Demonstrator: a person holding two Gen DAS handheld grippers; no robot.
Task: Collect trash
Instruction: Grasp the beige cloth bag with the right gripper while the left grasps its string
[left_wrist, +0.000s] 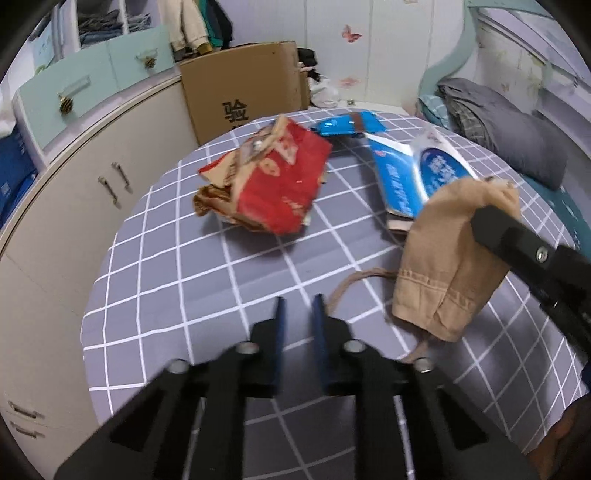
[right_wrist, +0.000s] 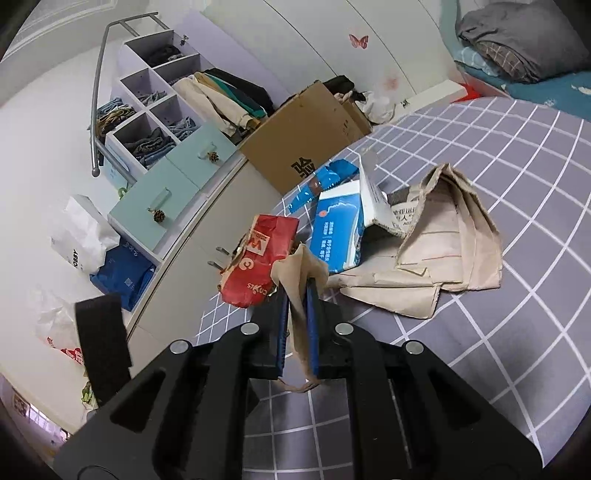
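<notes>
My right gripper (right_wrist: 296, 291) is shut on a tan cloth drawstring bag (right_wrist: 300, 273); in the left wrist view the bag (left_wrist: 447, 254) hangs from that gripper's fingers (left_wrist: 495, 221) above the table, its cord trailing. My left gripper (left_wrist: 298, 310) is open and empty, low over the grey checked tablecloth (left_wrist: 192, 273). On the table lie a crumpled red snack bag (left_wrist: 273, 181) (right_wrist: 258, 266), a blue-and-white carton (left_wrist: 417, 173) (right_wrist: 340, 232), a blue wrapper (left_wrist: 351, 123) (right_wrist: 325, 181) and crumpled beige paper (right_wrist: 447, 243).
A cardboard box (left_wrist: 243, 88) (right_wrist: 314, 125) stands behind the table. A white cabinet with mint drawers (left_wrist: 92, 110) runs along the left. A bed with grey bedding (left_wrist: 498, 118) is at the right. Bags (right_wrist: 110, 266) lie on the floor.
</notes>
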